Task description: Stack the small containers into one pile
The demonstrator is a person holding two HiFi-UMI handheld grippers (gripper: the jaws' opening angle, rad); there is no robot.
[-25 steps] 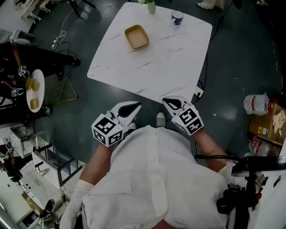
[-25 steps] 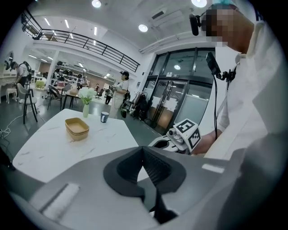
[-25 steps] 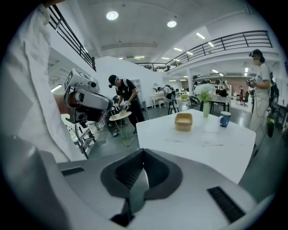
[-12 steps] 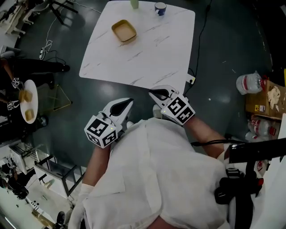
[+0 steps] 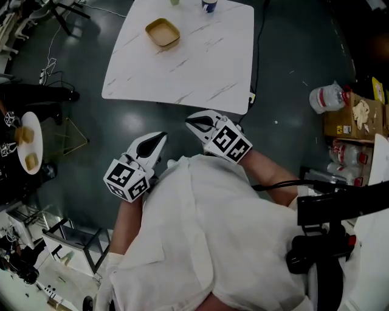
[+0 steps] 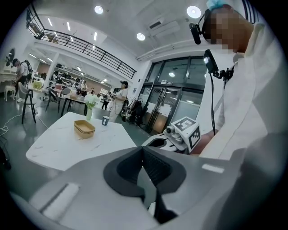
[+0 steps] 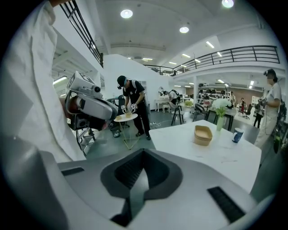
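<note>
A tan pile of small containers (image 5: 162,32) sits on the far left part of the white marble table (image 5: 200,67); it also shows as the tan pile (image 6: 84,129) and the tan pile (image 7: 203,135). Both grippers are held close to my body, well short of the table's near edge. My left gripper (image 5: 159,137) is shut with nothing between its jaws, and the left gripper (image 6: 143,152) shows them meeting. My right gripper (image 5: 190,121) is likewise shut and holds nothing, as seen at the right gripper (image 7: 143,158).
A blue cup (image 5: 208,5) and a vase with flowers (image 6: 89,108) stand at the table's far edge. A small round side table (image 5: 27,143) with containers is at the left, with a person (image 7: 133,108) beside it. A water jug (image 5: 324,97) and a cardboard box (image 5: 358,118) lie on the floor at right.
The table has slid up and away in the head view as I back off from it. Both grippers stay shut near my body.
</note>
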